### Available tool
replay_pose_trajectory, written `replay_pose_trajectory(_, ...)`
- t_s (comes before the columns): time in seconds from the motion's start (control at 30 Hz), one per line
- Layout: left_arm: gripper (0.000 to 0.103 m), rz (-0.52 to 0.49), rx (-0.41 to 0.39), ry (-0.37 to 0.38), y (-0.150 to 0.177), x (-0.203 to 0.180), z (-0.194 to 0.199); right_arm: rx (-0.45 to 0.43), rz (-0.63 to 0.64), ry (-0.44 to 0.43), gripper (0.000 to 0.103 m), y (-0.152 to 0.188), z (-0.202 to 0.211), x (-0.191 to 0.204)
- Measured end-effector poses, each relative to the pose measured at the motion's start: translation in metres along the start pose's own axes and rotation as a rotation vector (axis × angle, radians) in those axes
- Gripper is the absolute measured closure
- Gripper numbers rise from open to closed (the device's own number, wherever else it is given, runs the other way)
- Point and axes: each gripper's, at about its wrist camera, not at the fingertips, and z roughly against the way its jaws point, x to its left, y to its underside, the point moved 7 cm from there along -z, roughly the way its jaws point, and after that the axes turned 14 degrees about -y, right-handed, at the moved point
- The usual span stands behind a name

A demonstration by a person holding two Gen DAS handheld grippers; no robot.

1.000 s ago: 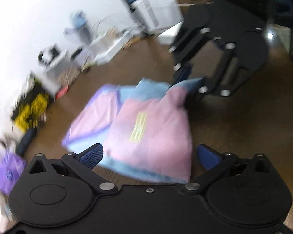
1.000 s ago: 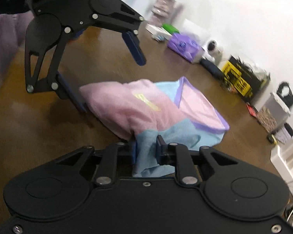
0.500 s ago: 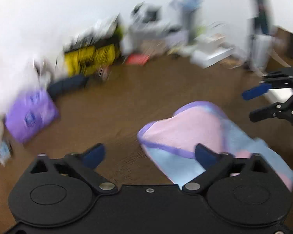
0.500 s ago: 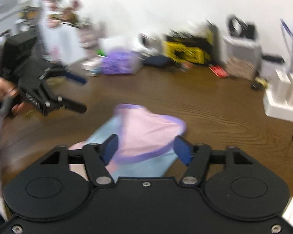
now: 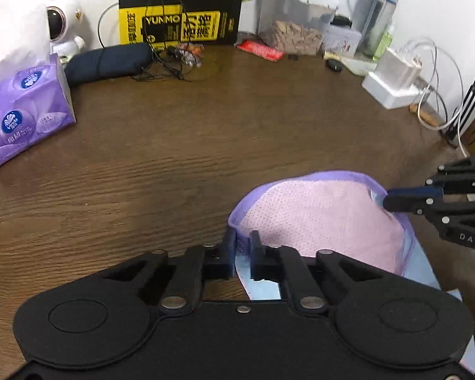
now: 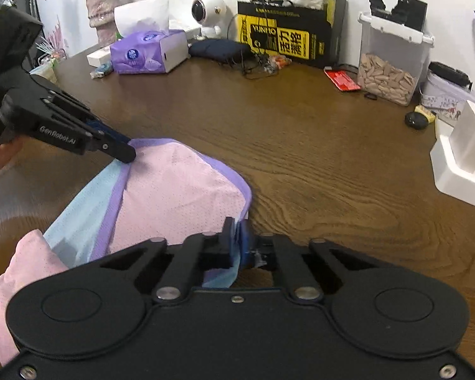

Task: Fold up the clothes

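Note:
A pink garment (image 5: 326, 218) with purple trim and light blue panels lies on the brown wooden table (image 5: 174, 145). My left gripper (image 5: 243, 253) is shut on the garment's left corner at the purple hem. My right gripper (image 6: 236, 243) is shut on the garment's right corner, also seen in the right wrist view as pink cloth (image 6: 174, 196). Each gripper shows in the other's view: the right one (image 5: 392, 201) at the cloth's far right edge, the left one (image 6: 123, 152) at its far left edge.
Along the back wall stand a purple tissue box (image 5: 22, 114), a yellow-black box (image 5: 177, 19), a dark pouch (image 5: 110, 60) with cables, a clear tub of wood pieces (image 6: 389, 63), a white charger block (image 5: 392, 85) and a vase (image 6: 101, 3).
Both grippers were open half a second ago and have now shut on the two near corners of the garment. Both views have swung round to face the back wall.

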Motion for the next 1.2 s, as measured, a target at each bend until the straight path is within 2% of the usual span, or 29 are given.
replay_pose_trajectory(0.13,0.097,-0.024,-0.079,0.029,0.001,-0.006,0.027,-0.071,0.007,-0.016,0.098,0.000,0.026,0.004)
replay_pose_trajectory(0.2,0.097,-0.052,-0.147,0.037,0.007,-0.013,0.056,-0.120,0.046,-0.045,0.098,0.001,0.043,0.012)
replay_pose_trajectory(0.27,0.098,-0.080,-0.228,0.007,0.016,-0.021,0.088,-0.162,0.084,-0.075,0.098,0.005,0.062,0.023)
replay_pose_trajectory(0.37,0.098,-0.146,-0.334,0.034,0.039,-0.038,0.131,-0.270,0.223,-0.208,0.098,0.019,0.099,0.058)
replay_pose_trajectory(0.4,0.098,-0.166,-0.349,0.039,0.045,-0.042,0.137,-0.270,0.272,-0.228,0.098,0.028,0.107,0.068)
replay_pose_trajectory(0.5,0.098,-0.251,-0.323,0.059,0.086,-0.062,0.148,-0.207,0.408,-0.273,0.098,0.059,0.118,0.096)
replay_pose_trajectory(0.57,0.098,-0.269,-0.255,0.090,0.116,-0.071,0.144,-0.114,0.453,-0.300,0.098,0.083,0.112,0.107)
replay_pose_trajectory(0.67,0.097,-0.281,-0.210,0.101,0.141,-0.077,0.134,0.044,0.484,-0.334,0.097,0.112,0.097,0.115)
replay_pose_trajectory(0.7,0.097,-0.286,-0.200,0.101,0.149,-0.078,0.131,0.095,0.486,-0.346,0.092,0.119,0.093,0.117)
replay_pose_trajectory(0.77,0.097,-0.277,-0.196,0.097,0.154,-0.077,0.130,0.091,0.476,-0.367,0.084,0.117,0.097,0.118)
replay_pose_trajectory(0.8,0.097,-0.274,-0.197,0.093,0.154,-0.076,0.130,0.066,0.466,-0.377,0.076,0.113,0.101,0.118)
replay_pose_trajectory(0.83,0.097,-0.270,-0.201,0.089,0.154,-0.075,0.130,0.004,0.438,-0.394,0.071,0.102,0.109,0.117)
replay_pose_trajectory(0.87,0.097,-0.261,-0.211,0.084,0.153,-0.073,0.131,-0.063,0.408,-0.412,0.057,0.090,0.117,0.116)
replay_pose_trajectory(0.9,0.097,-0.263,-0.213,0.085,0.153,-0.073,0.130,-0.119,0.391,-0.400,0.039,0.079,0.121,0.115)
replay_pose_trajectory(0.97,0.097,-0.265,-0.216,0.087,0.154,-0.072,0.128,-0.188,0.404,-0.346,0.023,0.063,0.119,0.118)
replay_pose_trajectory(1.0,0.097,-0.266,-0.216,0.083,0.154,-0.073,0.126,-0.189,0.420,-0.344,0.024,0.060,0.116,0.120)
replay_pose_trajectory(1.07,0.097,-0.266,-0.220,0.077,0.154,-0.073,0.127,-0.138,0.457,-0.326,0.027,0.053,0.091,0.123)
replay_pose_trajectory(1.13,0.097,-0.262,-0.229,0.071,0.155,-0.073,0.128,-0.068,0.429,-0.338,0.048,0.051,0.064,0.120)
replay_pose_trajectory(1.17,0.097,-0.259,-0.233,0.069,0.155,-0.073,0.128,-0.049,0.413,-0.353,0.065,0.051,0.058,0.119)
replay_pose_trajectory(1.2,0.097,-0.248,-0.235,0.066,0.156,-0.071,0.129,-0.033,0.397,-0.369,0.075,0.052,0.052,0.117)
